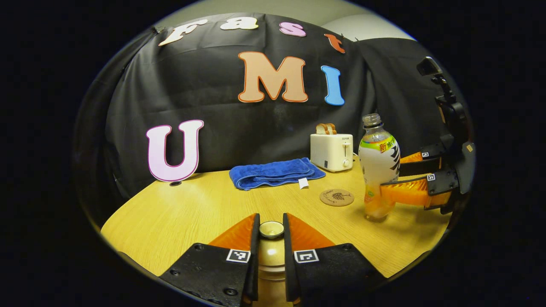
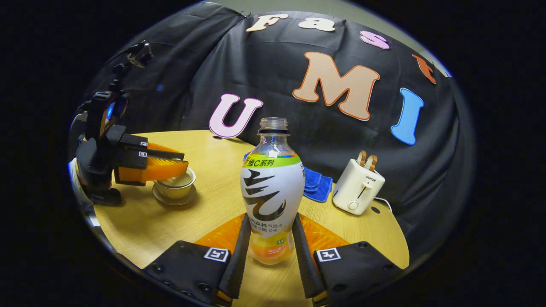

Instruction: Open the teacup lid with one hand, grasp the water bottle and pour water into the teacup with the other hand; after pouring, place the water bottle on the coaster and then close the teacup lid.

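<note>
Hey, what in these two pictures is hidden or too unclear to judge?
- Teacup, right gripper view: the left gripper covers its top, so whether the lid is lifted is unclear.
- Teacup lid knob, left gripper view: the fingers hide the cup below.
- Water bottle: the label hides its water level.

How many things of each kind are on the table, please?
Bottle: 1
Teacup: 1
Saucer: 1
Coaster: 1
Towel: 1
Toaster: 1
Total: 6
</note>
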The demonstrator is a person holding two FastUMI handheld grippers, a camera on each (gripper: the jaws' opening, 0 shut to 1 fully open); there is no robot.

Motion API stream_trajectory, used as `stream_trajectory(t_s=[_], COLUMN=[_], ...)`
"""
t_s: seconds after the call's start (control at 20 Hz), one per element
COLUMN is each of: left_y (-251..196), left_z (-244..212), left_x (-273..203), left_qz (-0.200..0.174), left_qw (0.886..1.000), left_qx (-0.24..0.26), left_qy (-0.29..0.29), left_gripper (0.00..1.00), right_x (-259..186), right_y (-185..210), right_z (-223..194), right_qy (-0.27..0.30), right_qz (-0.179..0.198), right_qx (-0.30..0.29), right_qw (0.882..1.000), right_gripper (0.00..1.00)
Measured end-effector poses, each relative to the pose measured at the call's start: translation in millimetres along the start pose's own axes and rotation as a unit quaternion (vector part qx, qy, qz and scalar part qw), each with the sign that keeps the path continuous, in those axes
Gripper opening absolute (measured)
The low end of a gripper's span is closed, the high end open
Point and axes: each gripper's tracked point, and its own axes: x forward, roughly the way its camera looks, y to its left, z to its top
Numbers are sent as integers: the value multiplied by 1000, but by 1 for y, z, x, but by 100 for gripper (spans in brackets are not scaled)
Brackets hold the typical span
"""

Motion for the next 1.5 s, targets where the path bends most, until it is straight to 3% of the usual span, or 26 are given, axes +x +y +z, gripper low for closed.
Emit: stream_trajectory(t_s=[0.3,0.45,0.6,0.75,0.8,0.85,1.05,1.5], left_y=[3,6,9,11,12,12,13,13], left_z=[6,16,25,31,34,37,42,45], left_x=[-6,-13,-22,-33,-36,-39,-49,-64], left_qz=[15,25,35,45,48,51,55,58], left_qw=[1000,999,998,997,996,996,995,994], left_qx=[-2,1,6,1,-1,-2,-7,-11], left_qy=[-22,-40,-55,-69,-72,-77,-85,-95], left_gripper=[33,69,87,92,88,92,89,88], right_x=[4,10,23,36,41,46,71,117], right_y=[0,-4,-9,-21,-26,-30,-39,-50], right_z=[7,14,21,30,33,36,44,16], right_qy=[-9,-18,-30,-46,-52,-59,-76,-47], right_qz=[-1,-6,-10,-31,-38,-46,-60,-83], right_qx=[19,38,70,89,91,95,118,149], right_qw=[1000,999,997,995,994,993,988,984], right_gripper=[59,60,60,60,60,60,59,60])
